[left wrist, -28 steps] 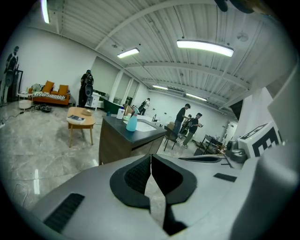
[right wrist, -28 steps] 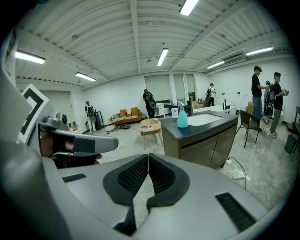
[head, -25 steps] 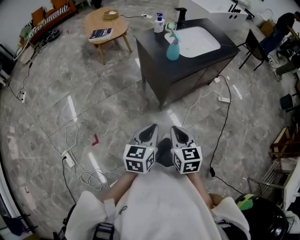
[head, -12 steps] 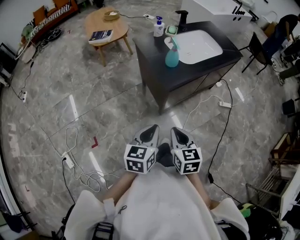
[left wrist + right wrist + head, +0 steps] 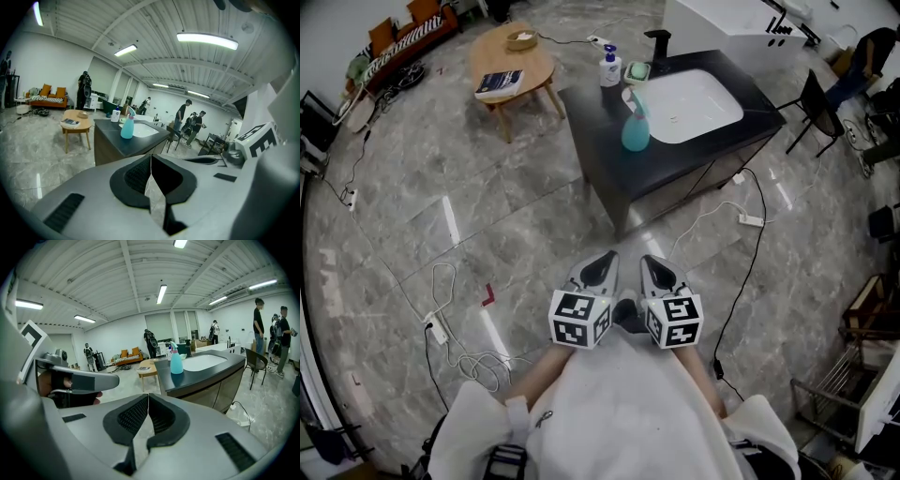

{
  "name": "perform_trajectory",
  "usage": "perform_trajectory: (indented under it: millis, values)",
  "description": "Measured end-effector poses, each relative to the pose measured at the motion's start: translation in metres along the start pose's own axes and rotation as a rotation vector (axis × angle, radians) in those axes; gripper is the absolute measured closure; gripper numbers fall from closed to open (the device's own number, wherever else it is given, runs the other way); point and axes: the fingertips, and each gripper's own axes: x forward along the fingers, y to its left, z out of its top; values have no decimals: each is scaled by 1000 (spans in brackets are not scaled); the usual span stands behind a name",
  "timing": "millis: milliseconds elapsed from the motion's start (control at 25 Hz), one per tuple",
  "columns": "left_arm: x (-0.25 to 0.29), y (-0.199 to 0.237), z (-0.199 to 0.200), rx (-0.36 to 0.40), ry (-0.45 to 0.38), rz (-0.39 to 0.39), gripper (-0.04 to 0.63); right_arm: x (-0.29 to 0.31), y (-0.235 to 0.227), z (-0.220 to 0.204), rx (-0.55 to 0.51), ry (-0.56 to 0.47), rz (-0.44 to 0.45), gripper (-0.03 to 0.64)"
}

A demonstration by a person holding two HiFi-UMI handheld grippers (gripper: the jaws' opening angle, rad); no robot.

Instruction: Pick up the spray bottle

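Observation:
A teal spray bottle [image 5: 635, 127] with a white trigger head stands upright on the dark counter [image 5: 609, 159] next to the white basin [image 5: 689, 94]. It shows small in the left gripper view [image 5: 127, 126] and in the right gripper view [image 5: 176, 362]. My left gripper [image 5: 604, 263] and right gripper [image 5: 654, 265] are held side by side over the floor, well short of the counter. Both are shut with nothing between the pads.
A white pump bottle [image 5: 607, 68] and a green dish [image 5: 638, 71] sit at the counter's far side. A round wooden table [image 5: 511, 58] with a book stands to the left. Cables [image 5: 455, 319] and power strips [image 5: 750, 220] lie across the floor. People stand far off [image 5: 258, 319].
The counter and bottle have shifted down and left in the head view as I walk closer. Both grippers keep their place before me, still shut.

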Motion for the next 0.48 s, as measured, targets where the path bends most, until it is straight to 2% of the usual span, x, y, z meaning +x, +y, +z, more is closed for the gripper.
perform_trajectory:
  millis: [480]
  values:
    - [55,-9,29,0,-29,20,566,27,-41,28,-32,-15,45,591]
